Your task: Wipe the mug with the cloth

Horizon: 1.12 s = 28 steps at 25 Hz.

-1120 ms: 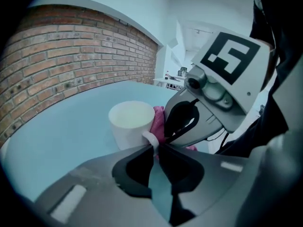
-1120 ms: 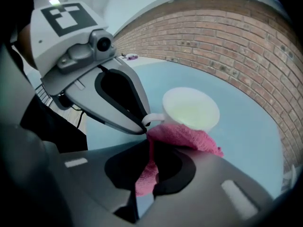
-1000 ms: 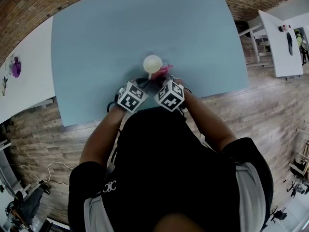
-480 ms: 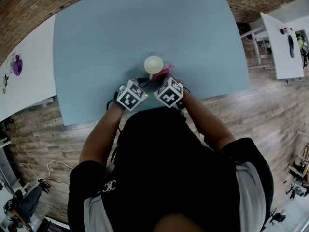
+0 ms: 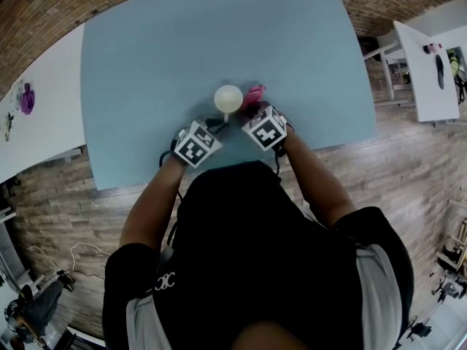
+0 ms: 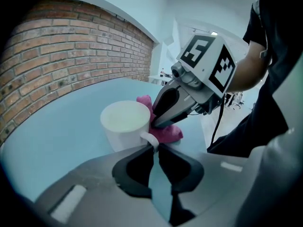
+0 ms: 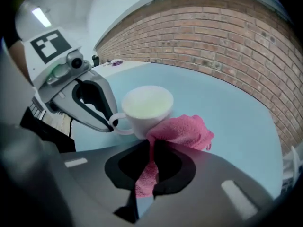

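Just above centre in the head view, a white mug stands upright on the blue table, its handle pinched between the closed jaws of the left gripper. The right gripper clamps a pink cloth, bunched against the mug's right side. The wiping step appears to be in hand. The next move likely calls for dragging the cloth round the wall while the left grip steadies the mug.
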Available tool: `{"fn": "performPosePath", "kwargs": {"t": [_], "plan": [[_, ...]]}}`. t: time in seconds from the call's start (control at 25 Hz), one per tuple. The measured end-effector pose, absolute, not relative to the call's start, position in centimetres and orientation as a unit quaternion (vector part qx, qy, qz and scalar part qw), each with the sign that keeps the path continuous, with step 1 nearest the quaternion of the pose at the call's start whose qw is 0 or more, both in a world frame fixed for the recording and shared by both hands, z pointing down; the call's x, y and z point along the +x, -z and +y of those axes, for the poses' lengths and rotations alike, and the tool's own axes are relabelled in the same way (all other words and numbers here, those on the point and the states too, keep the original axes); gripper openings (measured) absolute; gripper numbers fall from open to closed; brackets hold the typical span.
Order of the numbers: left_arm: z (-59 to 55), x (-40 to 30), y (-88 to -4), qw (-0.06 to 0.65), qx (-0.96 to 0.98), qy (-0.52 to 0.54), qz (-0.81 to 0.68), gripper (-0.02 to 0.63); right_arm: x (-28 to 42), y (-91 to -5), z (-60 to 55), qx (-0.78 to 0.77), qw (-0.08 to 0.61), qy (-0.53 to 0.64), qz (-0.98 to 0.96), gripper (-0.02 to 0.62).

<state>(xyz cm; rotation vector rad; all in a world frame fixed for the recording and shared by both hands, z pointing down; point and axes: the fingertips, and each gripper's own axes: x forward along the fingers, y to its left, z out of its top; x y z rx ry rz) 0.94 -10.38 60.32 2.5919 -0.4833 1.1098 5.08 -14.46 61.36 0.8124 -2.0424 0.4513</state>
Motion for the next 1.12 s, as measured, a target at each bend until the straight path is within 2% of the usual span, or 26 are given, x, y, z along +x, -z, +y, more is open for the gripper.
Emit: {"fn": "performPosePath", "kwargs": {"t": [0.4, 0.6, 0.8, 1.12], "plan": [[-10.3, 1.3, -60.6, 0.140, 0.898, -0.385, -0.163, 0.043, 0.8, -61.2, -9.9, 0.184, 0.456, -0.116, -0.863, 0.035], [-10.5, 1.6, -60.6, 0.143, 0.899, -0.381, -0.164, 0.041, 2.6, -61.1, -11.7, 0.227, 0.467, -0.128, -0.845, 0.035], [-10.2, 1.8, -60.9, 0.136, 0.899, -0.382, -0.163, 0.040, 5.3, -60.5, -15.0, 0.332, 0.450, -0.125, -0.820, 0.035], [-10.2, -0.1, -59.9, 0.118, 0.894, -0.371, -0.220, 0.049, 6.7, -57.6, -16.0, 0.398, 0.366, -0.144, -0.829, 0.035]]}}
